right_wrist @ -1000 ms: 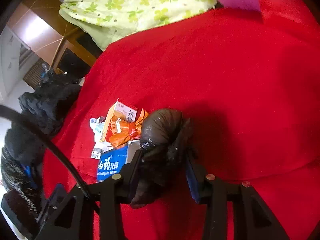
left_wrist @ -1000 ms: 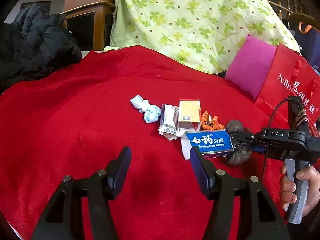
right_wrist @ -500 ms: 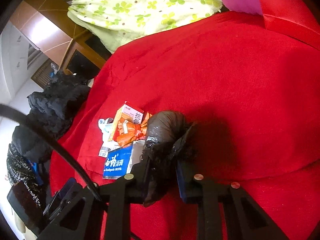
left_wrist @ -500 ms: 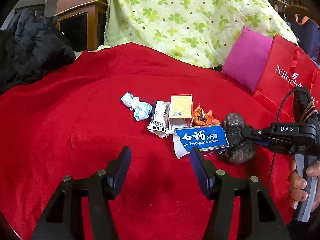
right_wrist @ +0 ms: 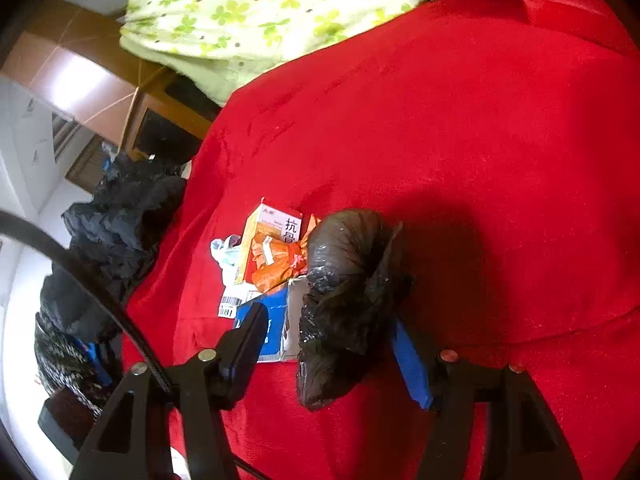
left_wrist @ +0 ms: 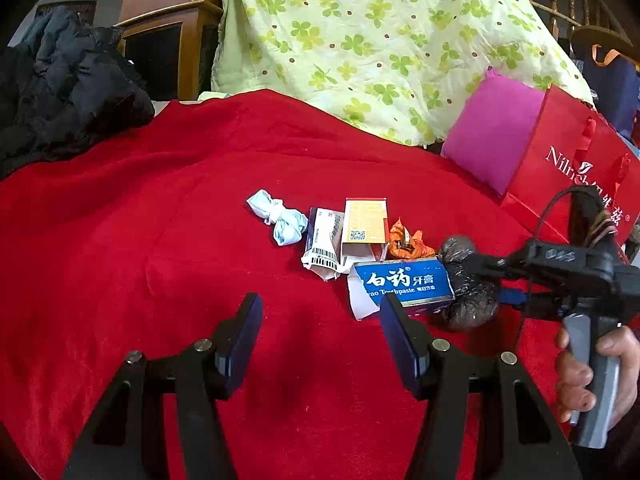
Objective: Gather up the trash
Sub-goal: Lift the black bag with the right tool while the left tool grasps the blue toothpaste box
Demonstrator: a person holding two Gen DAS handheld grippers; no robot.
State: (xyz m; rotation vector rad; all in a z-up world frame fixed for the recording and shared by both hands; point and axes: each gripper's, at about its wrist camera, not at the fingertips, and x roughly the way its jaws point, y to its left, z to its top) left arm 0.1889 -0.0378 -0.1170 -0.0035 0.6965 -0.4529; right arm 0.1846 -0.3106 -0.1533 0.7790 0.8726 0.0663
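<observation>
A crumpled black plastic bag (right_wrist: 344,280) lies on the red blanket (right_wrist: 480,140) between the fingers of my right gripper (right_wrist: 326,320). Its jaws are opening; the left pad stands clear of the bag. Left of the bag are a blue toothpaste box (left_wrist: 404,282), an orange wrapper (left_wrist: 406,240), an orange-and-white carton (left_wrist: 364,224), a white barcoded packet (left_wrist: 324,240) and a knotted pale blue scrap (left_wrist: 280,220). My left gripper (left_wrist: 320,308) hovers open and empty just in front of the toothpaste box. The left wrist view shows the right gripper (left_wrist: 486,280) at the black bag (left_wrist: 468,292).
A red shopping bag (left_wrist: 568,172) and a magenta cushion (left_wrist: 492,136) stand at the right. A green clover quilt (left_wrist: 380,40) is heaped behind the blanket. A black jacket (left_wrist: 60,92) and a wooden cabinet (left_wrist: 168,32) are at the left. A person's hand (left_wrist: 580,376) grips the right handle.
The right jaws first squeezed the black bag tightly, then spread apart, leaving it on the blanket. The left gripper stayed open and hardly moved.
</observation>
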